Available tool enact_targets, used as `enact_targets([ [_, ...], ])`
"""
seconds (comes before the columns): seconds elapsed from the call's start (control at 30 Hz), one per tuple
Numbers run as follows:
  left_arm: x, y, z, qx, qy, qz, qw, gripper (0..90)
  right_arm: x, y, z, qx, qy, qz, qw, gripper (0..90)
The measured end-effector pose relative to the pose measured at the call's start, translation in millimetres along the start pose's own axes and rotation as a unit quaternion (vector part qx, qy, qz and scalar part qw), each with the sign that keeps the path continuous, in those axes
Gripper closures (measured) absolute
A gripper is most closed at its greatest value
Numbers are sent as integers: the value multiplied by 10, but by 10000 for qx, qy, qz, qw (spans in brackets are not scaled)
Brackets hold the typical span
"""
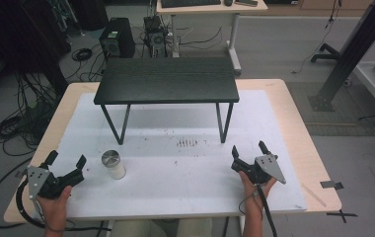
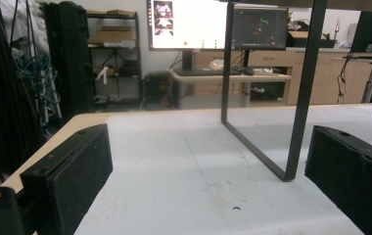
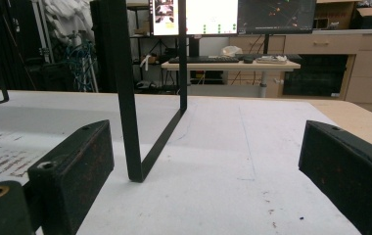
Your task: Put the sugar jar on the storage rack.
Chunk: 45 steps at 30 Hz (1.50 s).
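1. So far nothing is in hand: the left tongs (image 1: 67,162) rest near the front left corner of the desk (image 1: 294,148), held by the person's left hand (image 1: 53,200), and their jaws stand wide apart with nothing between them.
2. Likewise the right tongs (image 1: 248,148) sit at the front right of the white mat (image 1: 175,177), gripped by the right hand (image 1: 254,190); their jaws are spread too, and only bare mat lies between them in the right gripper view.
3. The thing nearest to the work is the small white jar (image 1: 113,165) with a metal lid, standing upright on the mat just to the right of the left tongs, apart from them and untouched.
4. Behind it, a low black shelf (image 1: 167,80) stands on thin legs across the middle of the mat; its top is bare, and so is the mat beneath it, apart from some dark crumbs (image 1: 187,142) near the right legs.
5. I judge the work to be at its very start: the jar is not yet grasped, lifted or moved.
6. What is left, as it seems, is everything: bringing the left tongs round the jar, closing on it, and carrying it wherever it belongs, perhaps onto or under the shelf, though the pictures do not settle which.
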<state>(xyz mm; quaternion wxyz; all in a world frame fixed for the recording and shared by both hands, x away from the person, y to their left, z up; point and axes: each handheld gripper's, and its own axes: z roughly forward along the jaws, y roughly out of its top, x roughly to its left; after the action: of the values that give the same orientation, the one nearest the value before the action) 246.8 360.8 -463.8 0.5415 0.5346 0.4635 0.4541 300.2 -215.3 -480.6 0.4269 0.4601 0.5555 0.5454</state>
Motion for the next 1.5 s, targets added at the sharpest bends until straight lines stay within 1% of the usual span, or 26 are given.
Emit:
enact_targets([
  [0.17, -1, 0, -1, -7, 2, -3, 10000, 24, 2, 0, 1, 4, 1, -18, 10000, 67],
  [0.23, -1, 0, -3, -21, 7, -4, 10000, 2, -1, 1, 2, -4, 1, -30, 10000, 67],
  [0.63, 1, 1, -2, -19, 7, -19, 10000, 2, 0, 2, 3, 1, 5, -38, 10000, 67],
  [0.7, 2, 2, -1, -9, 34, -20, 10000, 2, 0, 3, 5, 7, 4, -36, 10000, 67],
  [0.73, 2, 3, 0, -4, 53, -33, 10000, 3, 0, 3, 5, 11, 5, -35, 10000, 67],
  [0.8, 8, 5, -4, -16, -7, -74, 10000, 4, 0, 3, 5, 9, 13, -36, 10000, 67],
  [0.83, 14, 7, -7, -13, -40, -135, 9999, 4, -1, 3, 5, 10, 15, -33, 10000, 67],
  [0.87, 22, 16, -11, -5, -96, -300, 9995, 6, -1, 3, 6, 14, 19, -33, 10000, 67],
  [0.9, 22, 16, -11, -5, -96, -300, 9995, 9, -1, 3, 6, 14, 19, -33, 10000, 67],
  [0.93, 19, 40, -26, -40, -111, -395, 9991, 9, 0, 3, 5, 11, 20, -39, 10000, 67],
  [0.97, 12, 57, -33, -65, -105, -384, 9992, 10, 0, 3, 5, 7, 21, -39, 10000, 66],
  [1.0, -1, 83, -43, -86, -102, -345, 9993, 9, -1, 3, 5, 9, 22, -38, 10000, 66],
  [1.1, -60, 191, -62, -152, -179, -227, 9995, 9, -1, 3, 6, 13, 29, -41, 10000, 67],
  [1.13, -60, 191, -62, -152, -179, -227, 9995, 9, 0, 3, 5, 8, 27, -40, 10000, 66],
  [1.17, -94, 253, -75, -186, -211, -170, 9995, 9, 0, 3, 4, 4, 26, -42, 10000, 66],
  [1.33, -184, 409, -120, -297, -318, -243, 9988, 3, 0, 2, 3, -3, 27, -46, 10000, 67],
  [1.4, -202, 434, -132, -324, -332, -235, 9986, 3, 0, 2, 4, -3, 26, -46, 10000, 67],
  [1.43, -239, 479, -156, -357, -345, -240, 9985, 2, 0, 2, 4, -1, 27, -47, 10000, 66],
  [1.5, -278, 511, -175, -372, -364, -253, 9983, 2, 0, 2, 4, -2, 27, -47, 10000, 66],
])
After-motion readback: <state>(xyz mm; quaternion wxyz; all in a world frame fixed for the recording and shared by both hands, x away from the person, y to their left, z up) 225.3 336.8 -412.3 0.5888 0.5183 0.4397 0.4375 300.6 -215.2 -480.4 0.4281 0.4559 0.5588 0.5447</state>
